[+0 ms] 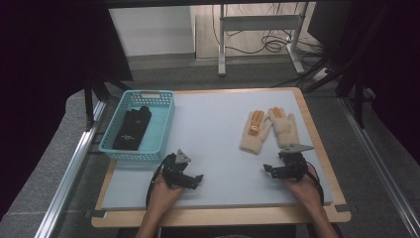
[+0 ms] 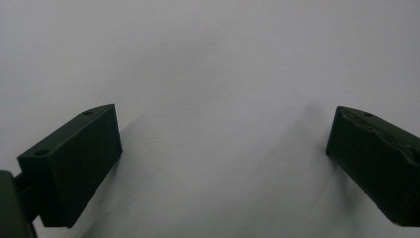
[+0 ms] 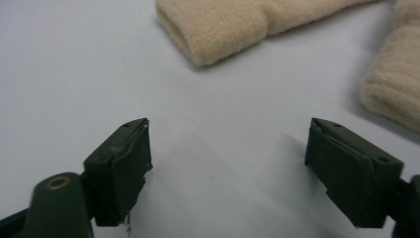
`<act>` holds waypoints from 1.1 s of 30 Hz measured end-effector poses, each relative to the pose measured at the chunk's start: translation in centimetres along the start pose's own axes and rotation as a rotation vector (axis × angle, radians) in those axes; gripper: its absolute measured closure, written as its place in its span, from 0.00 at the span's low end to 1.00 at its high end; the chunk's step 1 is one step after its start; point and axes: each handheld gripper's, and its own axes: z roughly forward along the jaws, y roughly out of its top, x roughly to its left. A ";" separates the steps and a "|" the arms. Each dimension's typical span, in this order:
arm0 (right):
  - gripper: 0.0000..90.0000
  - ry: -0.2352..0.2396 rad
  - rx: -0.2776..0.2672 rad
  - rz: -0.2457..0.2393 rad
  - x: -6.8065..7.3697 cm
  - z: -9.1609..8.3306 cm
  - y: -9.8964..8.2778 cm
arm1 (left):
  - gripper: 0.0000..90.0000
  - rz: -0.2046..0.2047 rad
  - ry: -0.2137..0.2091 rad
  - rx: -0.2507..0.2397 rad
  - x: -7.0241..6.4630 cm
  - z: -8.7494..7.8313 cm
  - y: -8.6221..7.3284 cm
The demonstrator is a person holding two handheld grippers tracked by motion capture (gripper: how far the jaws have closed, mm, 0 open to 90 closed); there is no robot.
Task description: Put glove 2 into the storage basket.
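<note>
Two beige knitted gloves lie side by side on the right of the pale mat (image 1: 218, 124). One glove (image 1: 255, 131) carries an orange patch, and the other glove (image 1: 285, 128) is next to it. My right gripper (image 1: 280, 163) rests just in front of them, open and empty. Its view has the cuff of one glove (image 3: 223, 29) and the edge of the other (image 3: 396, 84) beyond the right gripper (image 3: 228, 136). My left gripper (image 1: 190, 173) sits low over bare mat near the front, and its own view gives the left gripper (image 2: 223, 129) open with nothing between the jaws.
A turquoise basket (image 1: 111, 144) stands at the mat's left edge with black gloves (image 1: 132, 129) inside. The wooden table edge (image 1: 223, 217) runs along the front. Metal rails flank the table, and a desk frame with cables stands behind.
</note>
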 end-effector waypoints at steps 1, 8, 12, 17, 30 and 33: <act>0.22 0.004 -0.001 0.011 -0.2 -0.2 0.0 | 0.01 -0.003 0.001 0.000 0.0 0.0 0.0; 0.55 -0.071 -0.030 0.061 -3.1 -3.1 0.6 | 0.01 -0.001 0.001 -0.001 0.0 0.0 0.0; 0.83 -0.153 -0.011 0.083 -5.8 -3.9 1.3 | 0.01 -0.001 0.001 -0.001 0.0 0.0 0.0; 0.94 -0.235 -0.012 0.158 -9.3 -3.4 1.4 | 0.01 -0.002 0.002 -0.002 0.0 0.0 0.0; 0.91 -0.140 0.026 0.105 -7.9 -0.9 0.9 | 0.01 -0.003 0.002 -0.003 0.0 0.0 0.0; 0.86 -0.134 0.006 0.112 -8.0 -1.3 1.1 | 0.01 -0.003 0.002 -0.002 0.0 0.0 0.0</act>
